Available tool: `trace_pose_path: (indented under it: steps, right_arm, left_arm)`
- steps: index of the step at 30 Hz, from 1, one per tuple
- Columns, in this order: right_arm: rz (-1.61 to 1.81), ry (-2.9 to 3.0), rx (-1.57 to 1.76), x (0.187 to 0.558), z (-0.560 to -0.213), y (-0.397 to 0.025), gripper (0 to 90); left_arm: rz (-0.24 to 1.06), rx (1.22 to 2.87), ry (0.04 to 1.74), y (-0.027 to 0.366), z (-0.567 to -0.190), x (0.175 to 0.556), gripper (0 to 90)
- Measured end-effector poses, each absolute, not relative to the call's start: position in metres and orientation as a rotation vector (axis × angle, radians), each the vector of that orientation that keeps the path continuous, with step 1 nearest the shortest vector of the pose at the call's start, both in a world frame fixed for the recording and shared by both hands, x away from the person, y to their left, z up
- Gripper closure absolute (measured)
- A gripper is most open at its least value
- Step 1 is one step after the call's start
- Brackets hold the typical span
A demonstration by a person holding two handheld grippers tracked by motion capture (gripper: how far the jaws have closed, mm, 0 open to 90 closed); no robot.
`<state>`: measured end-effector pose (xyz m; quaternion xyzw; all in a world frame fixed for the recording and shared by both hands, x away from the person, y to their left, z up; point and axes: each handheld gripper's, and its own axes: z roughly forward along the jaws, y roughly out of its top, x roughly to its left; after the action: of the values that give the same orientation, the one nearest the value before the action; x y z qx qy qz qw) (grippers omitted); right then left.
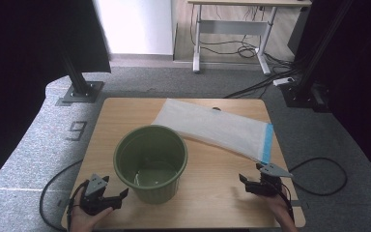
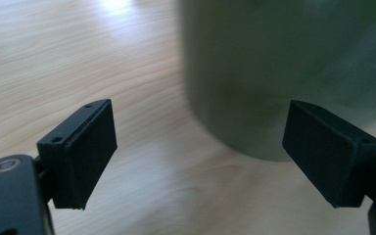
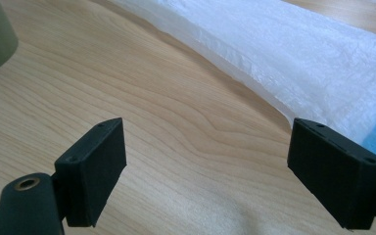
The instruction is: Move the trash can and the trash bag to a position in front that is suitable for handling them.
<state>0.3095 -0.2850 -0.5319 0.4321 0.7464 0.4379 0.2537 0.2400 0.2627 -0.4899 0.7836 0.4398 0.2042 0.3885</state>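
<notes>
Left gripper: held low at the near left edge of the wooden table, jaws spread wide, nothing between them. In the left gripper view its gripper faces the lower wall of the green bucket, which stands just beyond the jaws, near but apart.

Green bucket: upright at the table's middle, between the two grippers; round, olive green, open-topped, inner floor glossy (contents, if any, cannot be told).

White bag: flat, crinkled translucent plastic with a blue strip along its right end; lies across the far right of the table, its left part behind the bucket's rim.

Right gripper: near right edge, jaws wide, holding nothing. The bag's blue end sits just beyond it; in the right gripper view the bag lies ahead of the gripper.
</notes>
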Motion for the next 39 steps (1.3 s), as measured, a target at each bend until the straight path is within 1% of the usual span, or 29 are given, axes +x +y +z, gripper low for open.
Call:
trace_pose_path:
  steps: [1,5,7,8,9,10,12,20,31,39]
  right_arm:
    - [1.192,2.034,1.168,0.310,-0.532,-0.284,14.0]
    - [1.181,2.045,1.161,0.311,-0.533,-0.284,14.1]
    - [1.181,2.044,1.160,0.311,-0.533,-0.285,14.3]
    - [1.181,2.044,1.160,0.311,-0.533,-0.285,14.3]
    - [1.186,2.039,1.165,0.310,-0.533,-0.286,14.4]
    - [1.186,2.039,1.165,0.310,-0.533,-0.286,14.4]
    - [1.187,2.035,1.171,0.310,-0.533,-0.287,14.5]
    - [1.180,2.040,1.173,0.309,-0.534,-0.286,14.6]
    - [1.177,2.038,1.183,0.309,-0.535,-0.289,15.2]
    - [1.178,2.046,1.177,0.308,-0.536,-0.287,15.4]
  left_arm:
    - [0.492,1.991,1.068,0.257,-0.487,0.235,11.2]
    - [0.454,1.977,1.001,0.243,-0.482,0.233,10.8]
    - [0.438,1.974,0.979,0.239,-0.481,0.234,7.7]
    - [0.421,1.973,0.961,0.235,-0.480,0.234,7.7]
    - [0.408,1.990,0.938,0.227,-0.479,0.236,5.8]
    - [0.408,1.990,0.938,0.227,-0.479,0.236,4.0]
    - [0.432,2.016,0.939,0.220,-0.478,0.239,3.7]
    - [0.404,2.038,0.897,0.206,-0.477,0.260,4.5]
    - [0.380,2.060,0.855,0.174,-0.473,0.297,5.4]
    - [0.373,2.073,0.844,0.160,-0.472,0.311,6.1]
